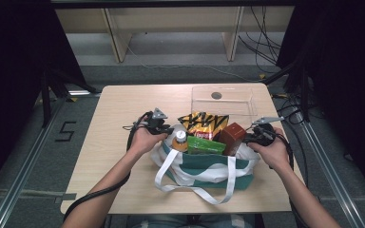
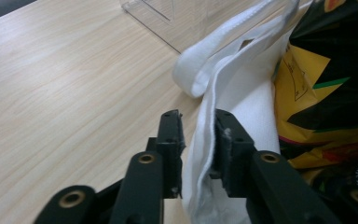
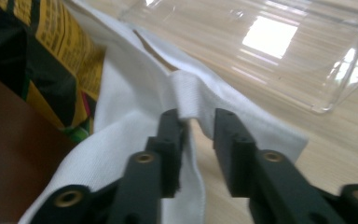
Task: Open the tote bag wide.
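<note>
A white and green tote bag [image 1: 204, 167] stands on the table's near half, with its white straps hanging over the front. It holds a yellow and black snack bag [image 1: 203, 122], a brown box [image 1: 233, 135], a green packet [image 1: 205, 145] and a bottle with an orange cap [image 1: 180, 138]. My left gripper [image 1: 165, 128] is at the bag's left rim. In the left gripper view its jaws [image 2: 198, 116] stand apart with the white cloth [image 2: 242, 93] loose between them. My right gripper [image 1: 250, 137] is at the right rim, open [image 3: 198, 116], with the white hem [image 3: 186, 95] at its tips.
A clear plastic box [image 1: 223, 99] stands just behind the bag on the wooden table [image 1: 123, 109]. Cables and table legs lie on the floor beyond the far edge. Bare tabletop lies to the left of the bag.
</note>
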